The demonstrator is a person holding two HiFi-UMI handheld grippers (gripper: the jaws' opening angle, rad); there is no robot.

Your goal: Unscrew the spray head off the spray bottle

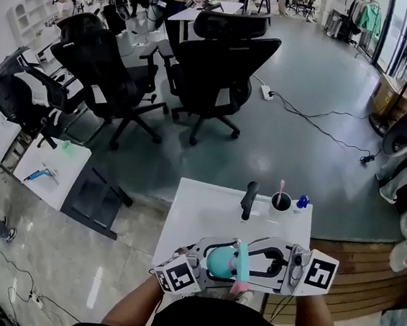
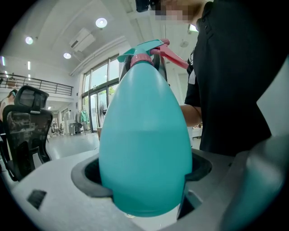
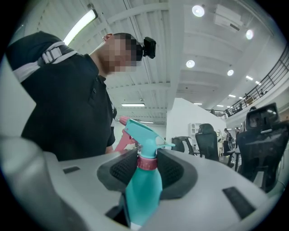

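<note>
A teal egg-shaped spray bottle [image 1: 220, 262] is held in the air close to my body, lying sideways between the two grippers. My left gripper [image 1: 206, 262] is shut on the bottle's fat body [image 2: 144, 149], its dark pads pressed against both sides. My right gripper [image 1: 251, 261] is shut on the pink collar [image 3: 146, 162] just under the teal spray head [image 3: 142, 133]. The pink trigger [image 3: 121, 139] points toward my torso. In the left gripper view the spray head [image 2: 144, 48] shows beyond the top of the bottle.
A small white table [image 1: 206, 209] stands just ahead of me, bearing a black upright handle [image 1: 249, 200], a dark cup [image 1: 280, 201] with a pink stick, and a small blue object [image 1: 302, 201]. Black office chairs [image 1: 221, 66] stand beyond it. Another white table [image 1: 47, 171] is at the left.
</note>
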